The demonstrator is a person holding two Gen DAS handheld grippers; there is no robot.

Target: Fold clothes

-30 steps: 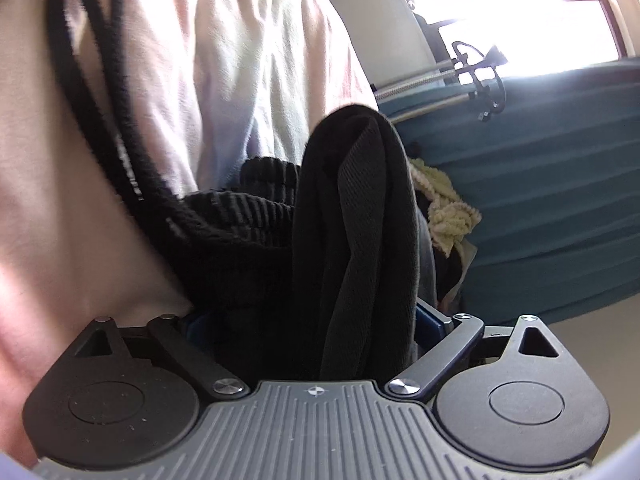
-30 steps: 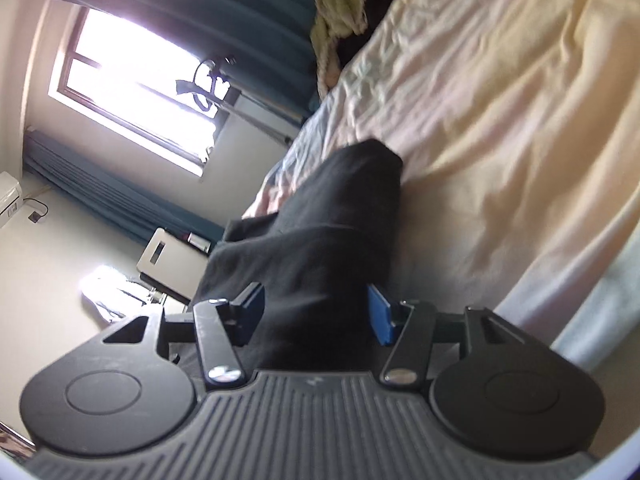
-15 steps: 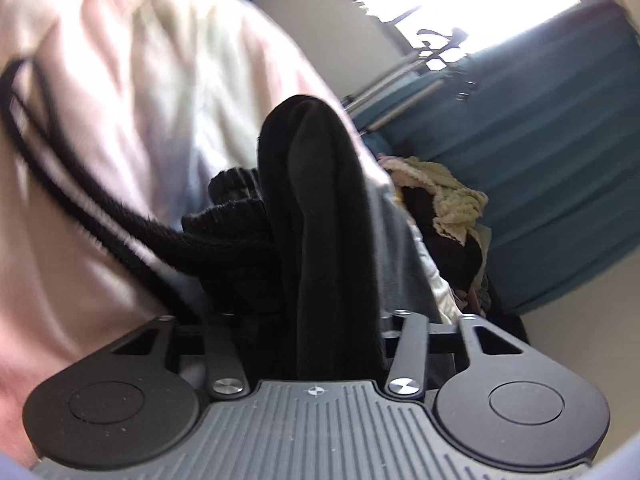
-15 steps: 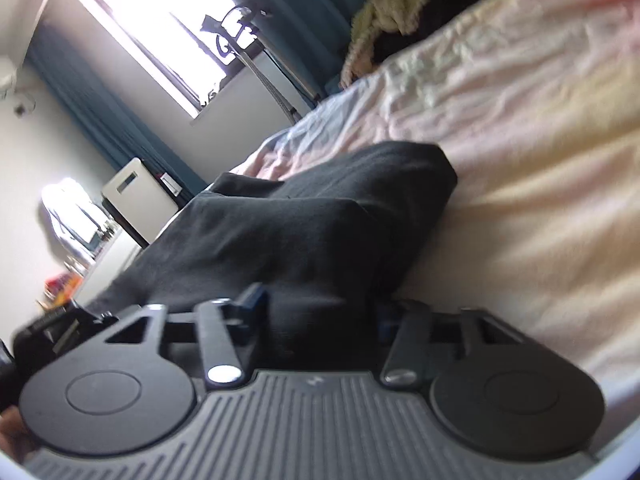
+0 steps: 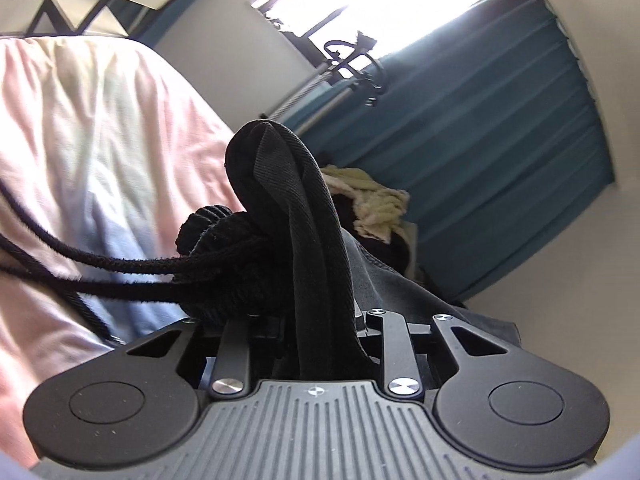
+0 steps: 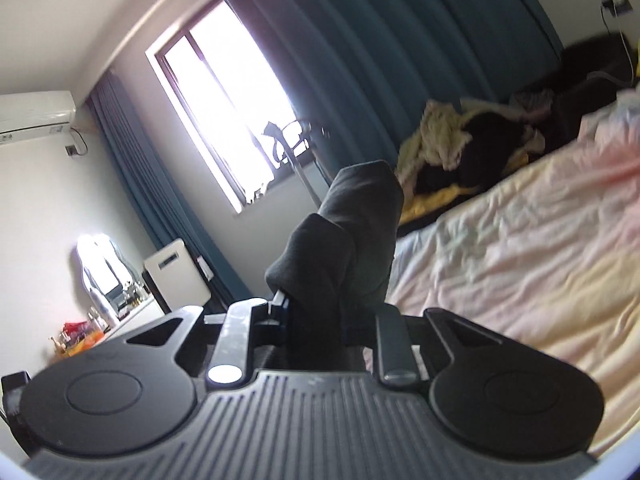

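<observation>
Both tools have the same dark, ribbed-knit garment (image 5: pixel 304 216) bunched between their fingers, so the garment lies straight ahead of each one, rising out of the jaws and away from the camera. In the left wrist view a thick doubled fold of the black cloth stands up from the left gripper (image 5: pixel 316 320) and arches over forward; its long axis runs along the fingers, not across them. The jaws of that gripper are drawn in tight on the fold, with cloth filling the whole gap. To the left of the fold a ribbed cuff or waistband (image 5: pixel 224 248) bulges out, and two black drawstring cords (image 5: pixel 104 268) trail from it off to the left, across the pale pink and white bedsheet (image 5: pixel 100 128).

In the right wrist view the right gripper (image 6: pixel 316 320) is likewise clenched on a wad of the dark grey-black cloth (image 6: pixel 344 240), which stands up ahead of it and droops slightly to the left. The cream and pink rumpled bedsheet (image 6: pixel 520 248) lies to the right of and below this gripper, and the cloth it pinches looks held up clear of the sheet; whether the rest of the garment hangs or drags cannot be told.

How the garment runs between the two tools is hidden, so neither hand can be judged nearer. A heap of other clothes, pale yellow and black (image 6: pixel 460 148), lies well ahead, against the teal pleated curtain (image 6: pixel 400 60).
</observation>
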